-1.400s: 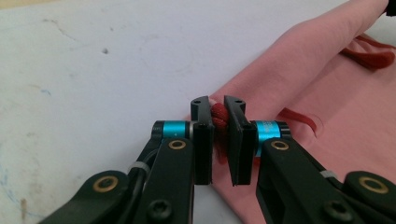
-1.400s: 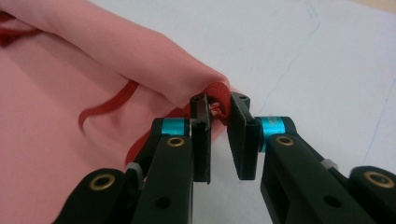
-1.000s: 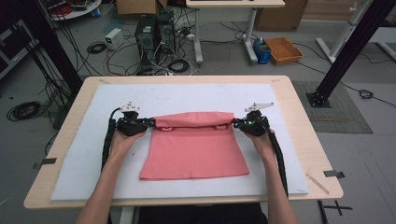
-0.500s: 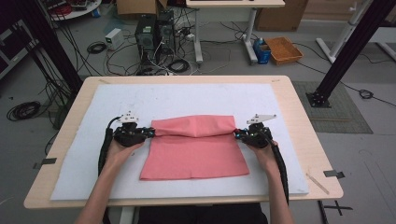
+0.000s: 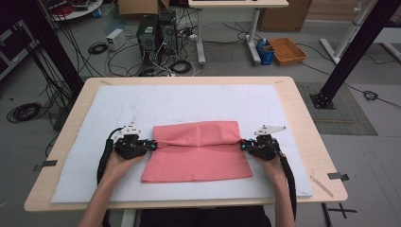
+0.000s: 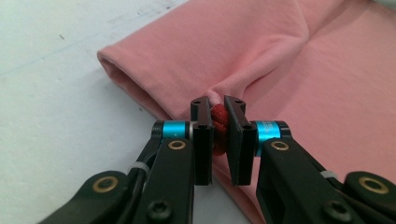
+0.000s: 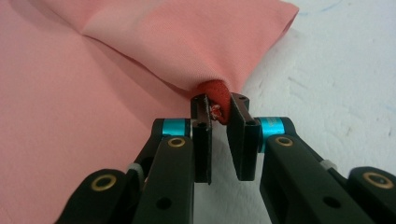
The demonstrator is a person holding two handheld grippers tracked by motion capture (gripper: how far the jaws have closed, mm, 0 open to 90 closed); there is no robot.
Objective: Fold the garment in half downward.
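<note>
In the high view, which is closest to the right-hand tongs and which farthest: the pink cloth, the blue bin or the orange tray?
1. Pink cloth, pinched in the right tongs.
2. Blue bin, on the floor beyond the table.
3. Orange tray, just beside the bin, slightly farther.

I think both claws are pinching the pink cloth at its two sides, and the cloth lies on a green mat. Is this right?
Not quite: the mat is white, not green, as the high view shows. The rest holds: the left claw and the right claw each pinch a side of the pink cloth, which lies on that mat.
</note>
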